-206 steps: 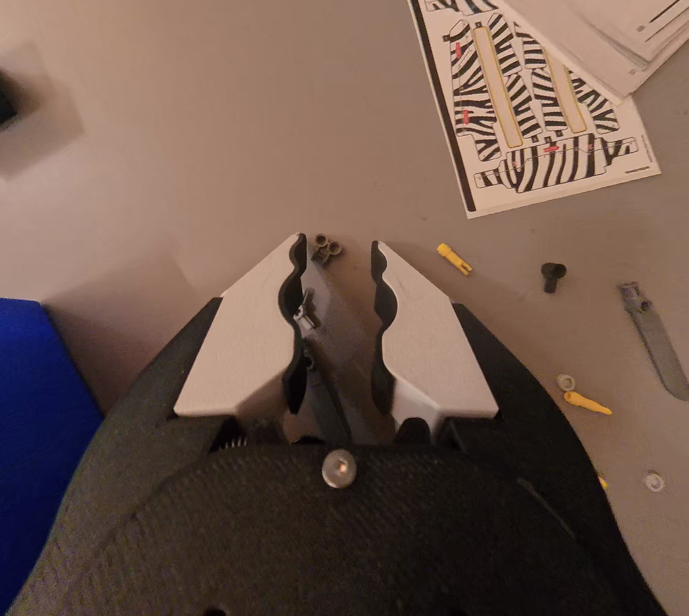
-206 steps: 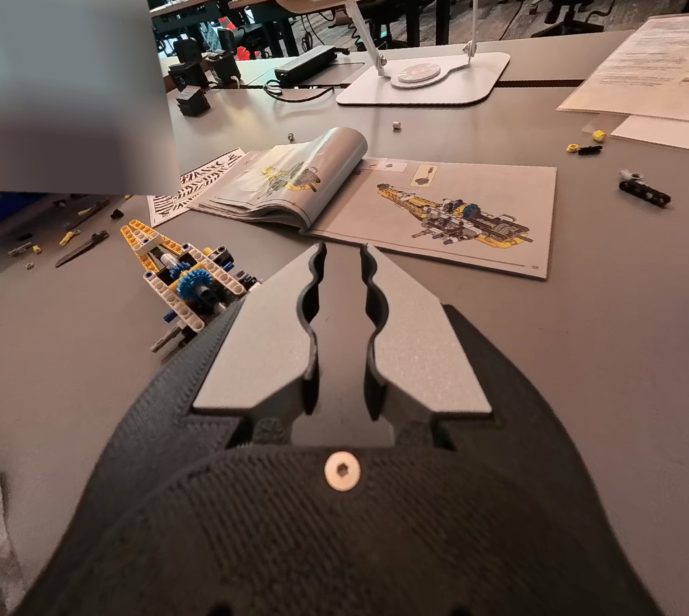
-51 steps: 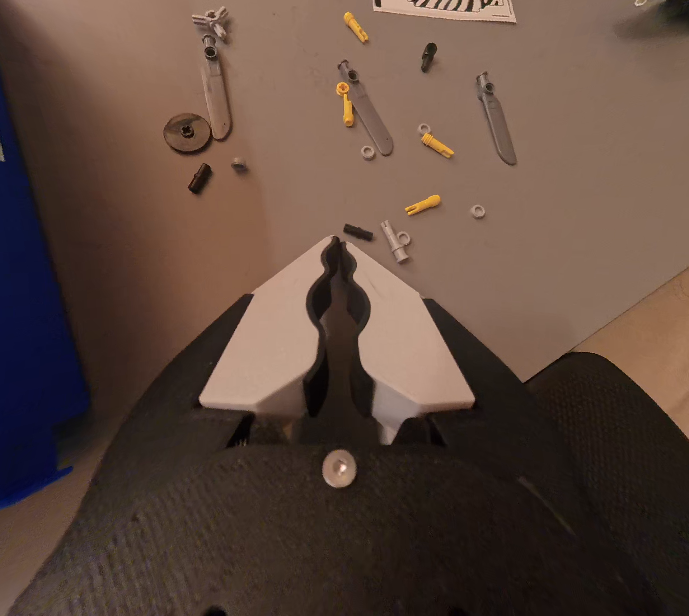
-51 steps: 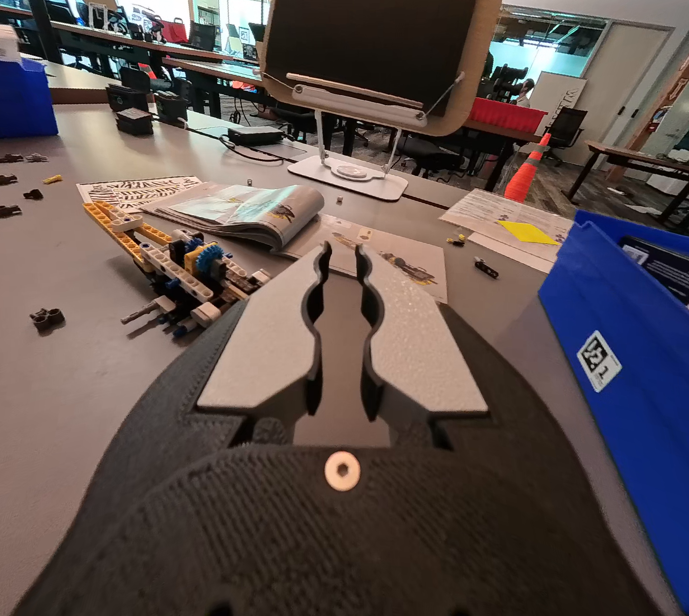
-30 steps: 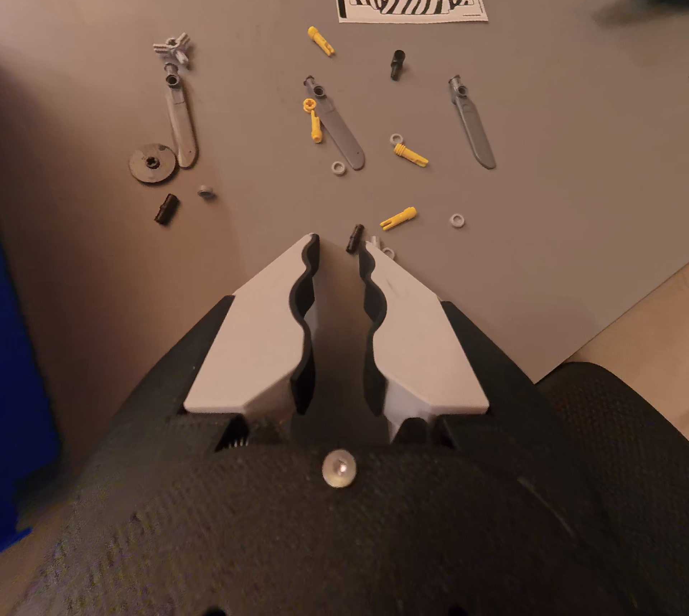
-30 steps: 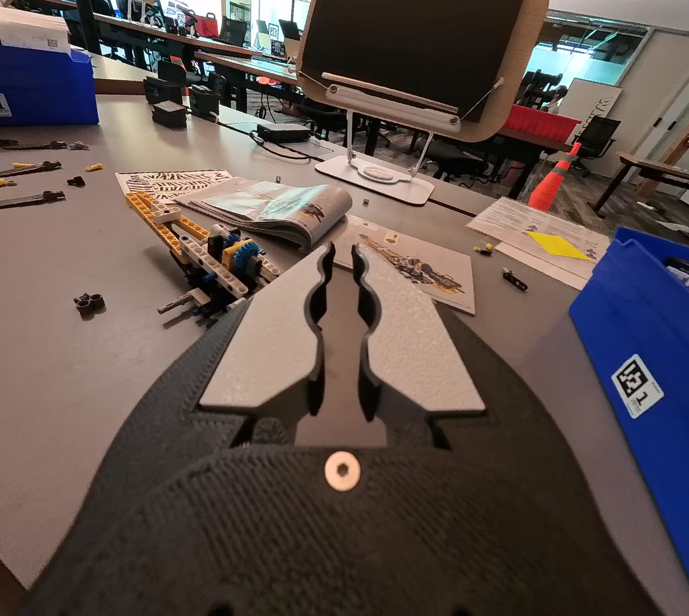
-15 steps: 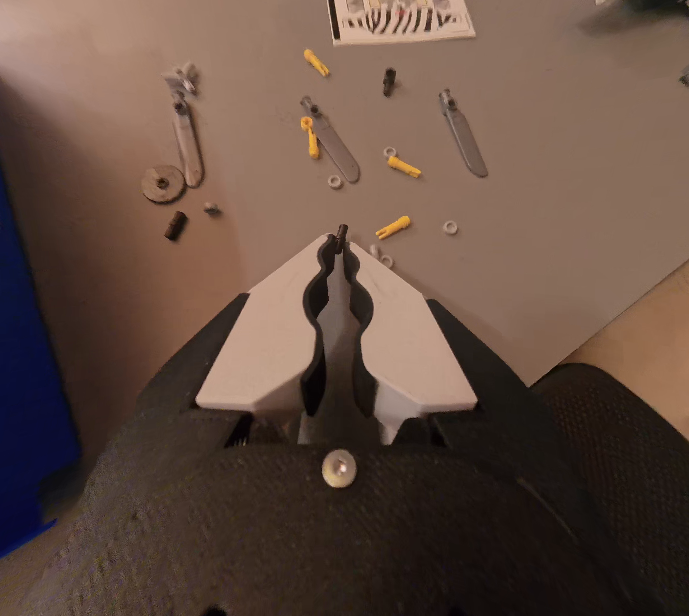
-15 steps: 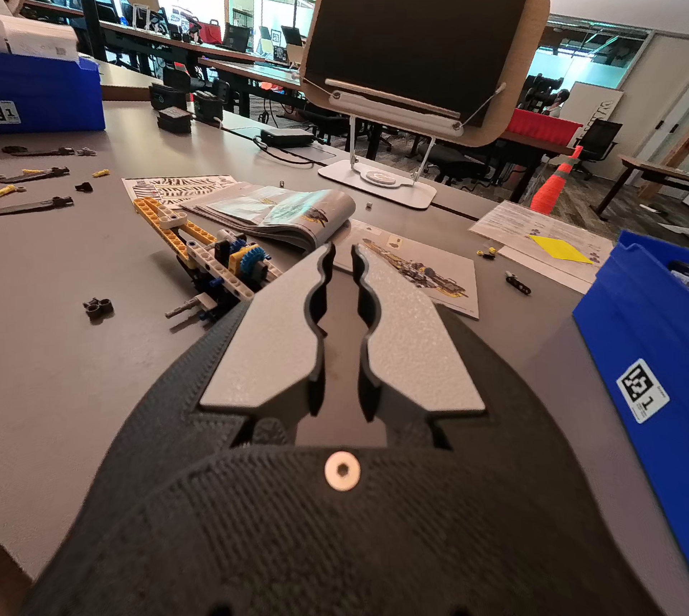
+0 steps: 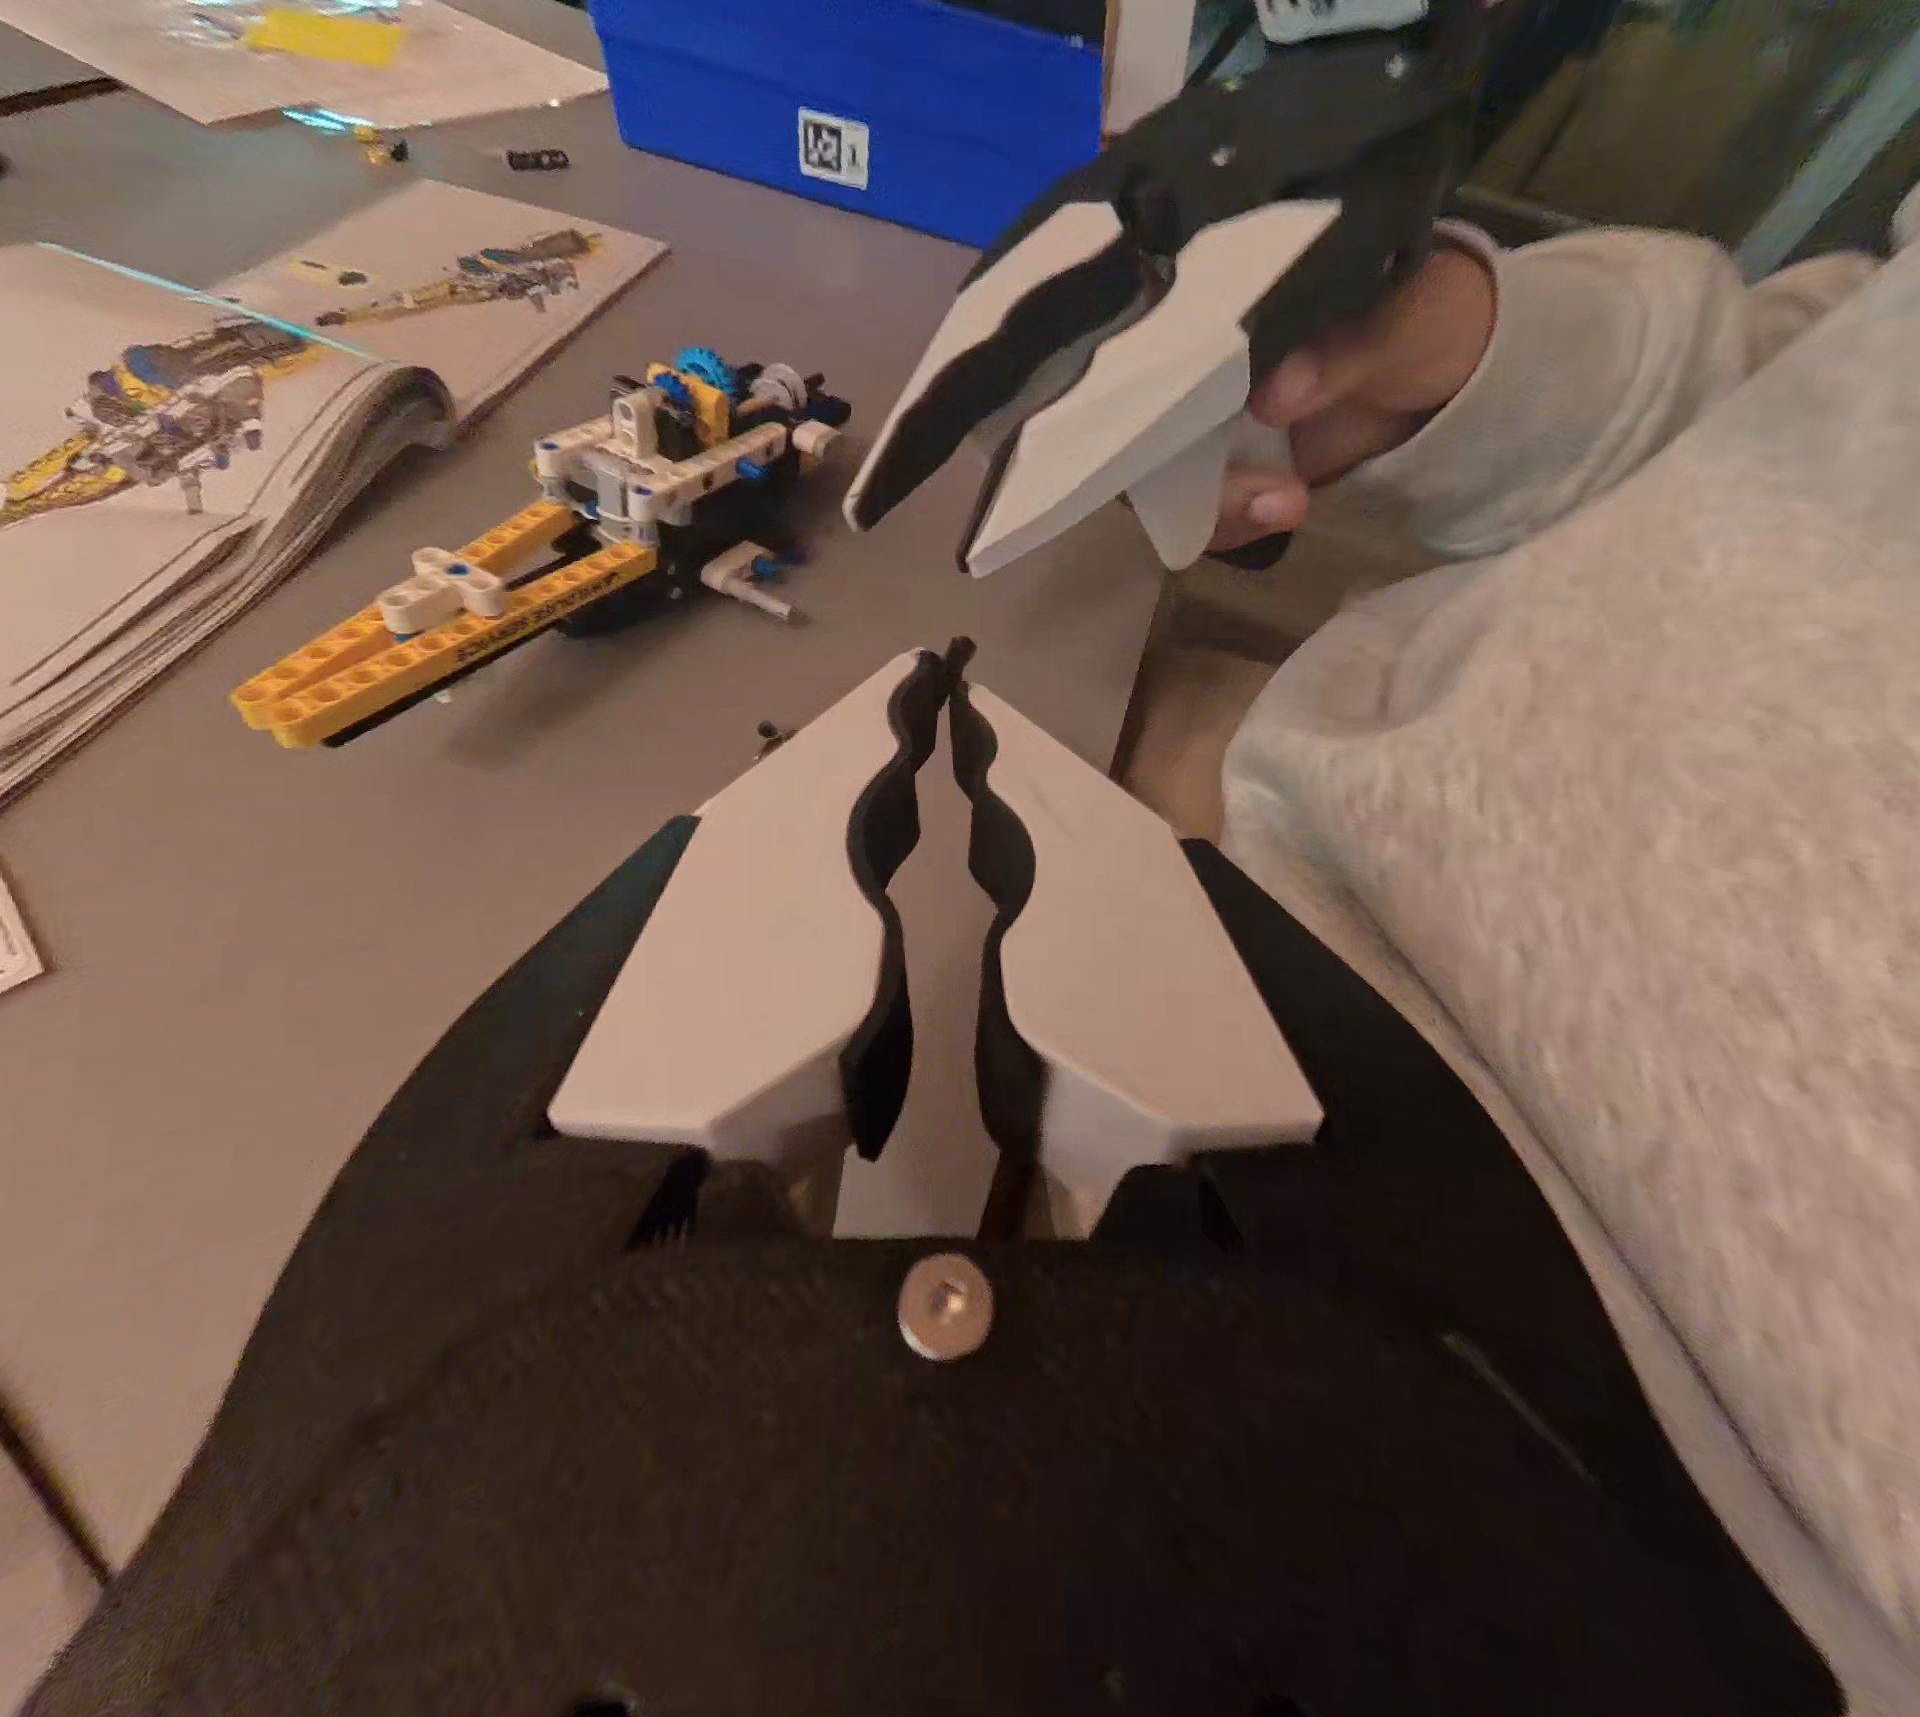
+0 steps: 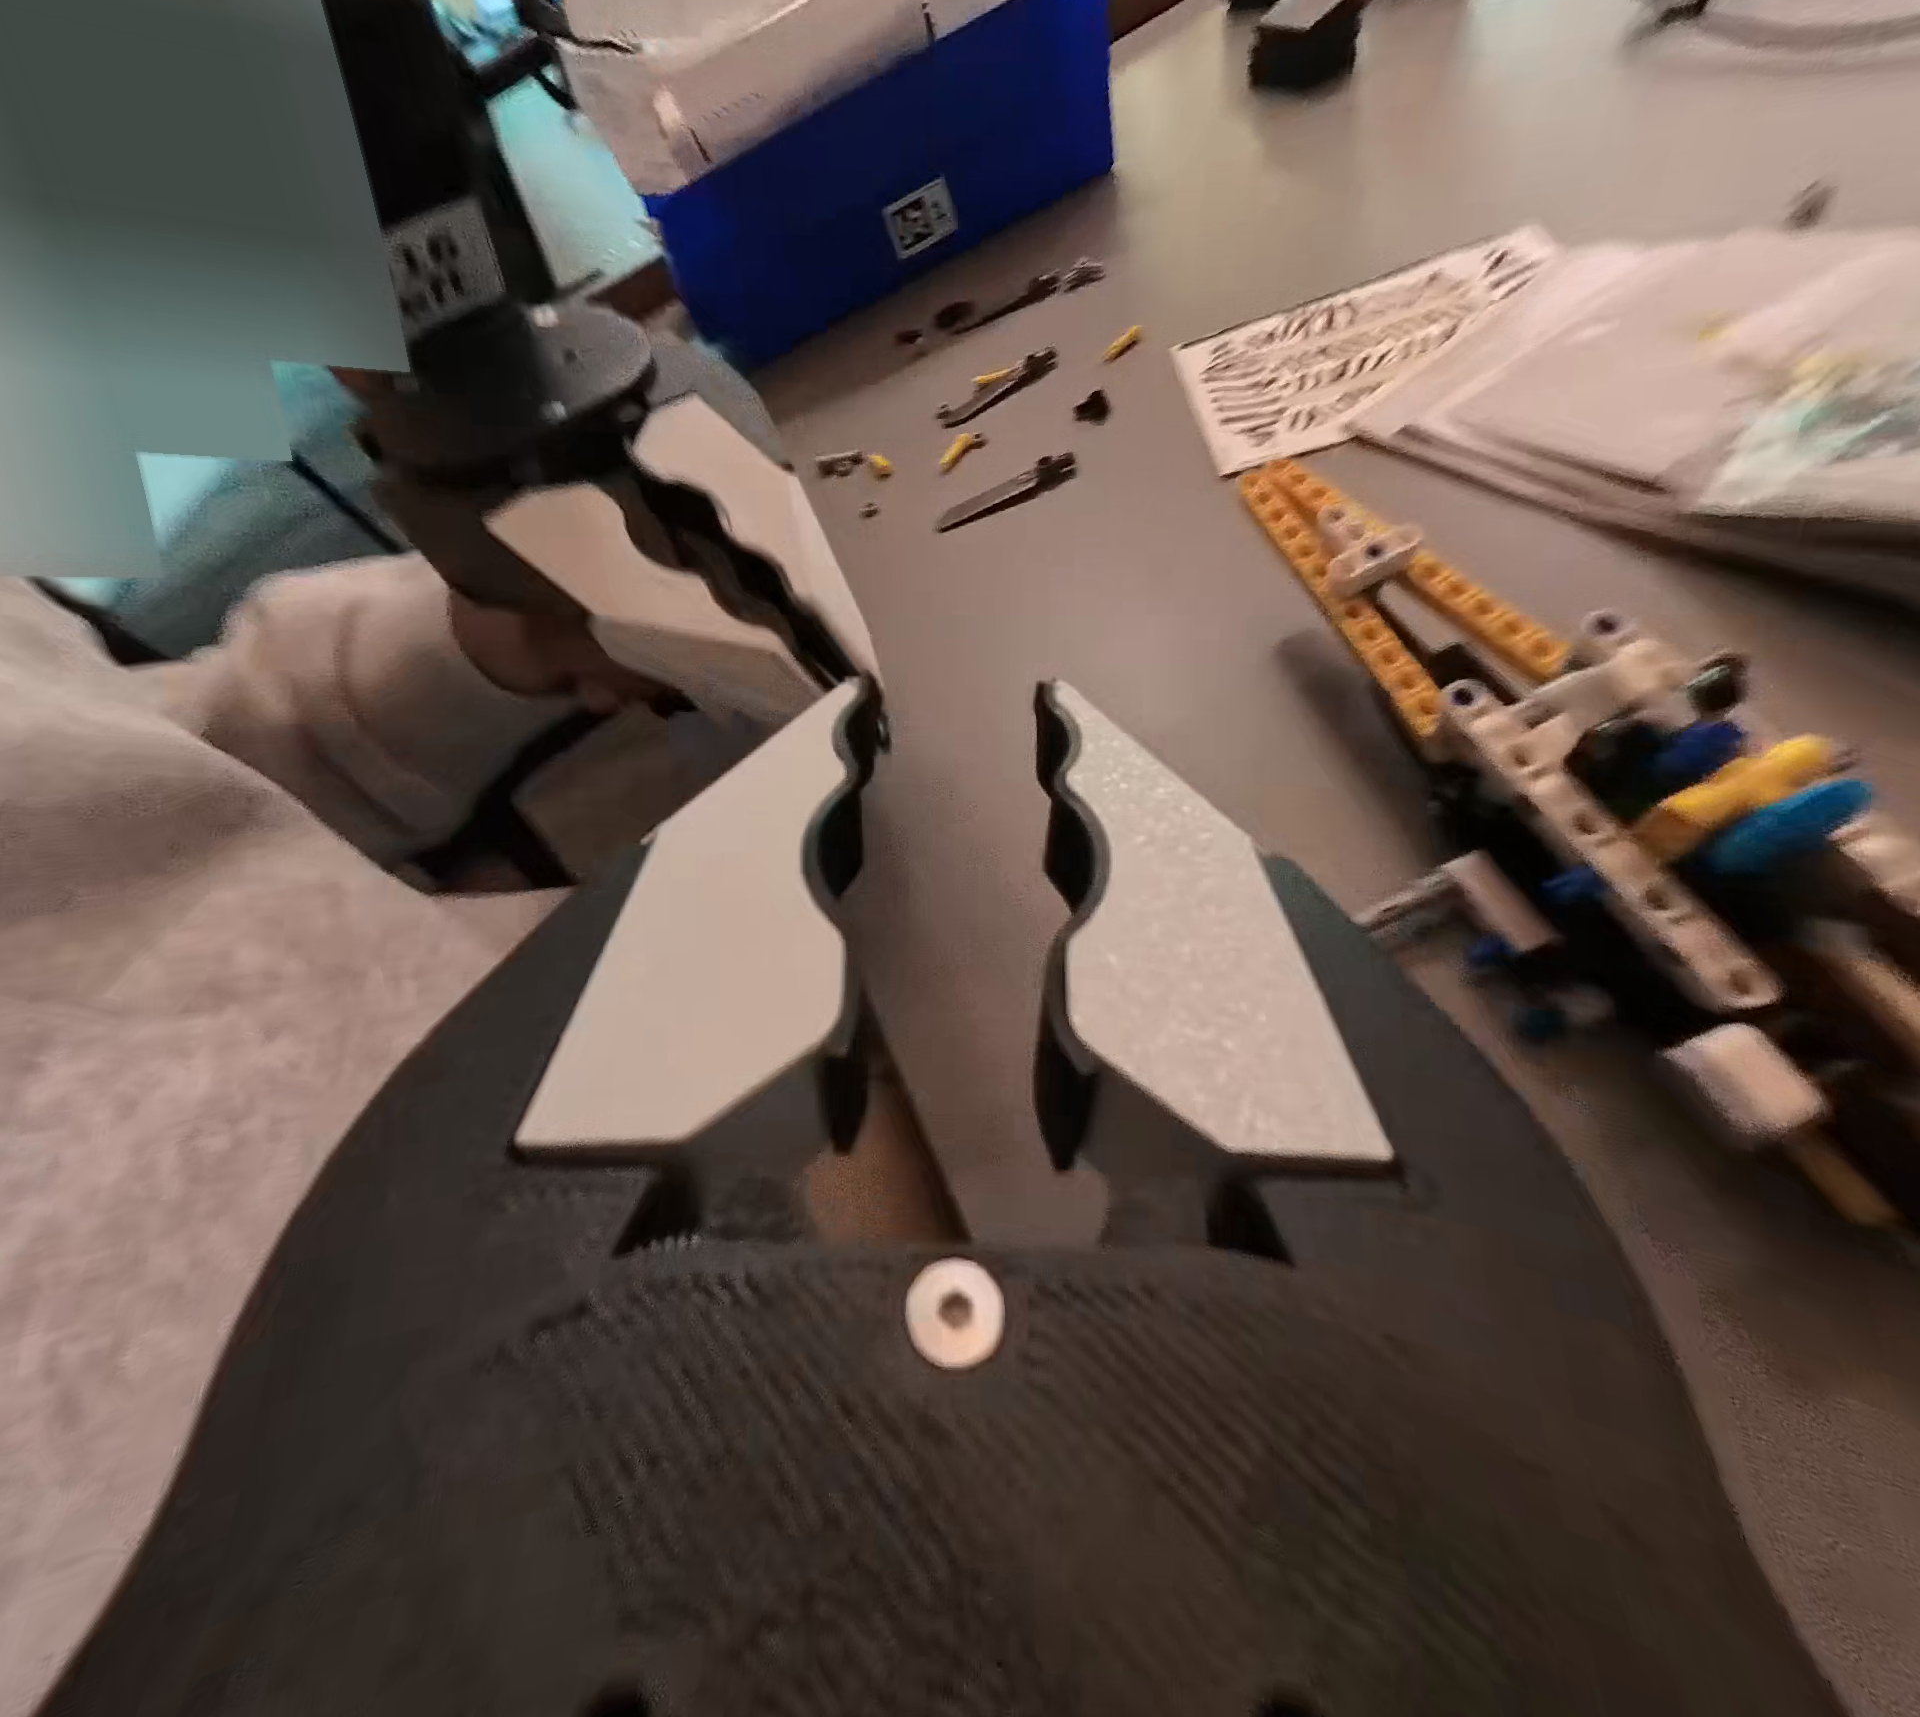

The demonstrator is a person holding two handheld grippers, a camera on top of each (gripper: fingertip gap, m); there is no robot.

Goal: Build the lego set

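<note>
Two tongs now face each other near the table's edge; half a second ago the left gripper (image 9: 948,668) was low over the scattered pins, pinching one, and it has since swung up and round toward the model, its jaws closed on the small black pin (image 9: 957,653) that pokes out past its tips; the right gripper (image 10: 951,711), narrow a moment ago, has spread wide and hangs empty just beside the left one. That reads as a handover or a steadying grip before the pin goes into the yellow-and-white lego model (image 9: 582,545), which lies on the grey table (image 9: 260,888) just beyond both tools, beside the open instruction booklet (image 9: 197,441). Most of the pin is buried between the pads, so its length and type stay unclear; motion blur softens the right wrist view.
</note>
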